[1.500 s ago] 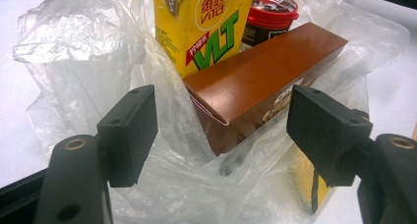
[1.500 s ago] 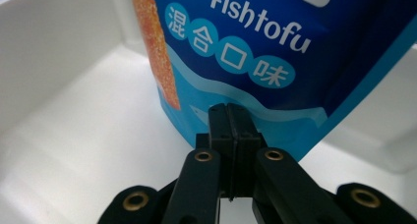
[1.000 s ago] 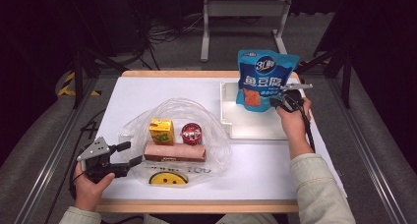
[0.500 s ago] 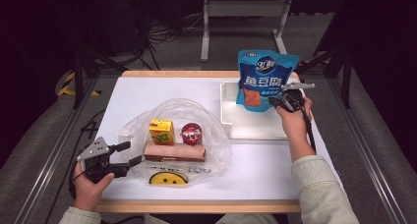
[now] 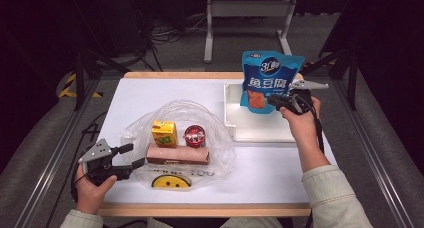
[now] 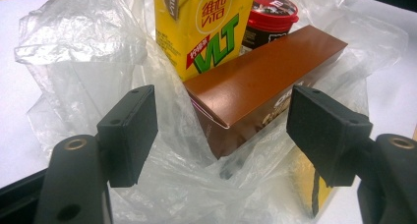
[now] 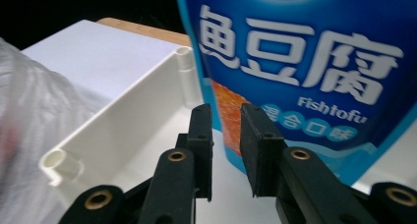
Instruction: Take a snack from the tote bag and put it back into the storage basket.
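Your right hand-held gripper (image 5: 274,100) sits at the lower right of the tall blue fish-tofu pouch (image 5: 270,83), which stands upright in the white rectangular plastic tray (image 5: 231,119) at the far right of the white surface (image 5: 140,95). Its jaws have just been opening and now stand at a narrow gap. In the right gripper view the right hand-held gripper (image 7: 225,120) has its tips just in front of the pouch's orange panel (image 7: 223,116), and the pouch's lower edge shows in the slot between them. The pads do not appear to press on it, though you cannot tell for sure whether a tip brushes the foil. The top of the pouch (image 7: 314,62) is cut off there, and so is the tray's (image 7: 123,121) right side.

Your left hand-held gripper (image 5: 129,155) rests at the near left edge of the crumpled clear plastic bag (image 5: 220,153), jaws wide with nothing gripped. In the left gripper view the left hand-held gripper (image 6: 222,118) frames the near end of the long brown carton (image 6: 265,81), with bag film (image 6: 74,37) lying loose between the pads. Behind the carton stands the yellow juice box (image 6: 201,27), and the red-lidded dark cup (image 6: 271,15) is half hidden behind both. A yellow print on the bag (image 6: 314,192) is mostly covered by the right jaw.
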### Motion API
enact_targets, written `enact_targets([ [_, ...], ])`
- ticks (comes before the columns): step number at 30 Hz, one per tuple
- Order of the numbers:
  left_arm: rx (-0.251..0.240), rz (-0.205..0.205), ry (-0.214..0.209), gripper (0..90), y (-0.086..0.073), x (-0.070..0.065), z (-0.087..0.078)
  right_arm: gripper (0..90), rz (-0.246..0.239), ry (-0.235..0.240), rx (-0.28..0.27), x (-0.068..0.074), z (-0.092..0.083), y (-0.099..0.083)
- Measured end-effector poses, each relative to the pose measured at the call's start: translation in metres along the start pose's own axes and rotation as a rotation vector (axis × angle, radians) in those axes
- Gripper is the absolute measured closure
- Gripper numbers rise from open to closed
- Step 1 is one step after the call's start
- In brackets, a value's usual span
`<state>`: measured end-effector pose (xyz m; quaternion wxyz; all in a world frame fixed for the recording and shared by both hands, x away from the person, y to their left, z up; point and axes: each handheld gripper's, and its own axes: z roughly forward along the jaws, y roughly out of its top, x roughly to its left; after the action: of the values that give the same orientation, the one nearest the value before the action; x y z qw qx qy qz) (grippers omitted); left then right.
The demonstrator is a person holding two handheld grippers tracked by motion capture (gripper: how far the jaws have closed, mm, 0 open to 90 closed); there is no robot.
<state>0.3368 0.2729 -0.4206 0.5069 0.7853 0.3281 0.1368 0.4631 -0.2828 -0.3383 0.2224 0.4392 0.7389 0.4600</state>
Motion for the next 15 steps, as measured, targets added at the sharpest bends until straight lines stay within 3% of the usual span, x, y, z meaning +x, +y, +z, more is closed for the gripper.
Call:
enact_targets([
  [6, -0.002, -0.002, 0.001, 28.3, 0.000, 0.000, 0.000, 68.5, -0.021, 0.054, -0.027, 0.016, -0.007, 0.009],
  [15, -0.005, 0.002, 0.001, 28.3, 0.000, 0.000, 0.000, 57.4, -0.092, 0.184, -0.059, 0.051, -0.010, 0.025],
])
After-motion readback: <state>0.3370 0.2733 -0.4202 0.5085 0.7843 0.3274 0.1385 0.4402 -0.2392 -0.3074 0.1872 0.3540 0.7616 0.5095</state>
